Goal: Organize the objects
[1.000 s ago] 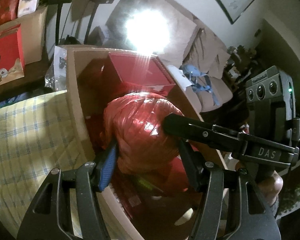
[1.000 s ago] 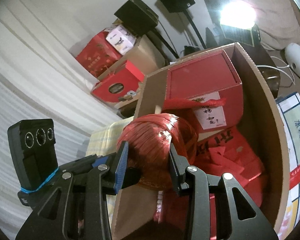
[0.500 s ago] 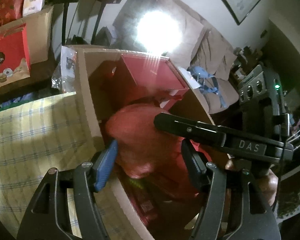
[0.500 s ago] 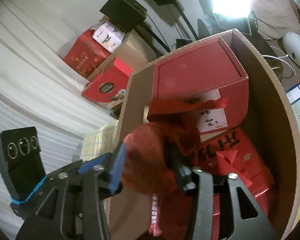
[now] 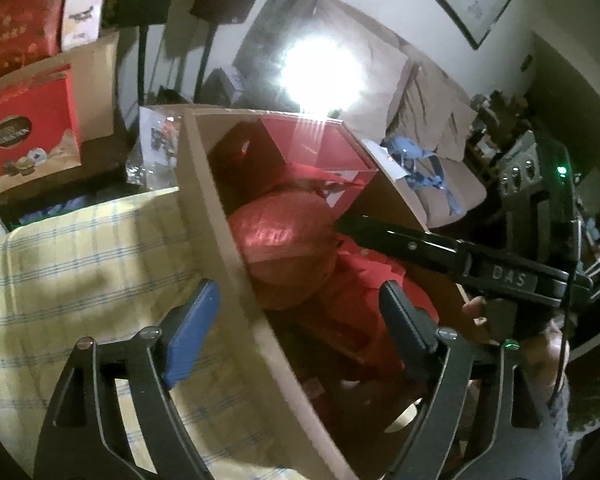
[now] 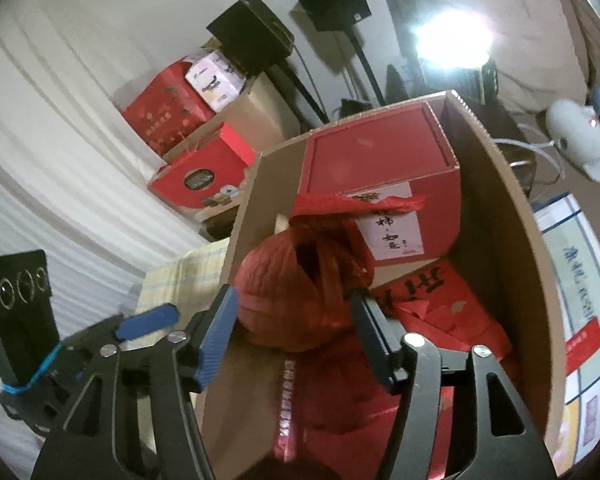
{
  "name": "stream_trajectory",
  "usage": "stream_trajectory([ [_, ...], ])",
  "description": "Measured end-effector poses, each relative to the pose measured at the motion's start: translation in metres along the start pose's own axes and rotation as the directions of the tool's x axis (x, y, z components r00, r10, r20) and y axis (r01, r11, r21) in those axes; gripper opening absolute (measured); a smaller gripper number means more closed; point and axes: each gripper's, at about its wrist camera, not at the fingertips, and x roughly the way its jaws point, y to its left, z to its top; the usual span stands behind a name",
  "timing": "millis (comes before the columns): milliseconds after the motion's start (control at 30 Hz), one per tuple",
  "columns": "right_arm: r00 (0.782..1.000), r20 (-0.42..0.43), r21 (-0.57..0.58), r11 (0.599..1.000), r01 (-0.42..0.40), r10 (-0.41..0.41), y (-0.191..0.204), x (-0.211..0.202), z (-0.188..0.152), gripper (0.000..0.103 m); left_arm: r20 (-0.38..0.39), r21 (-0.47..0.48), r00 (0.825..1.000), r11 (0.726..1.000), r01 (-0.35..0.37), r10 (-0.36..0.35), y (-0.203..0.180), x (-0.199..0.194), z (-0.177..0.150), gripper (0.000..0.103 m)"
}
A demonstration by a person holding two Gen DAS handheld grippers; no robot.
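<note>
- A big cardboard box (image 6: pixel 512 240) stands open, and it is full of red things.
- A round red bundle (image 6: pixel 284 296) lies inside the box, close to its near wall.
- Behind the bundle sits a red gift box (image 6: pixel 380 168) with a white label, leaning against the far end.
- Red paper packs (image 6: pixel 452 312) with dark writing lie flat on the bottom of the box, beside the bundle.
- The left hand-held gripper (image 5: pixel 300 312) has just been opening. Its jaws are wide apart, one on each side of the box wall, and they touch nothing.
- The right hand-held gripper (image 6: pixel 296 320) has just been opening too. The bundle is between its jaws, but the pads are off it.
- Next to the box is a yellow checked cloth (image 5: pixel 80 264).
- More red boxes (image 6: pixel 196 176) are stacked by the white curtain (image 6: pixel 60 152), some in a second cardboard box.
- A bright lamp (image 5: pixel 320 72) makes a white glare, so the things behind it are hard to see.
- The bottom of the box under the grippers is dark and blurry.
- The writing on the label is too small to read.
</note>
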Motion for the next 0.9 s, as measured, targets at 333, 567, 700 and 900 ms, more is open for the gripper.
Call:
stream_trajectory([
  [333, 0.995, 0.049, -0.134, 0.987, 0.093, -0.087, 0.040, -0.006, -0.035, 0.080, 0.080, -0.031, 0.989, 0.992, -0.123, 0.125, 0.014, -0.037, -0.029, 0.093],
  [567, 0.988, 0.101, -0.176, 0.975, 0.134, -0.118, 0.062, -0.017, -0.061, 0.082, 0.112, -0.097, 0.988, 0.990, -0.100, 0.110, 0.036, -0.060, -0.055, 0.101],
  [700, 0.981, 0.116, -0.192, 0.966, 0.173, -0.153, 0.072, -0.019, -0.072, 0.084, 0.122, -0.099, 0.983, 0.987, -0.123, 0.135, 0.042, -0.071, -0.069, 0.102],
  [900, 0.970, 0.132, -0.210, 0.950, 0.231, -0.206, 0.081, -0.021, -0.092, 0.088, 0.135, -0.078, 0.973, 0.981, -0.179, 0.188, 0.043, -0.085, -0.089, 0.103],
])
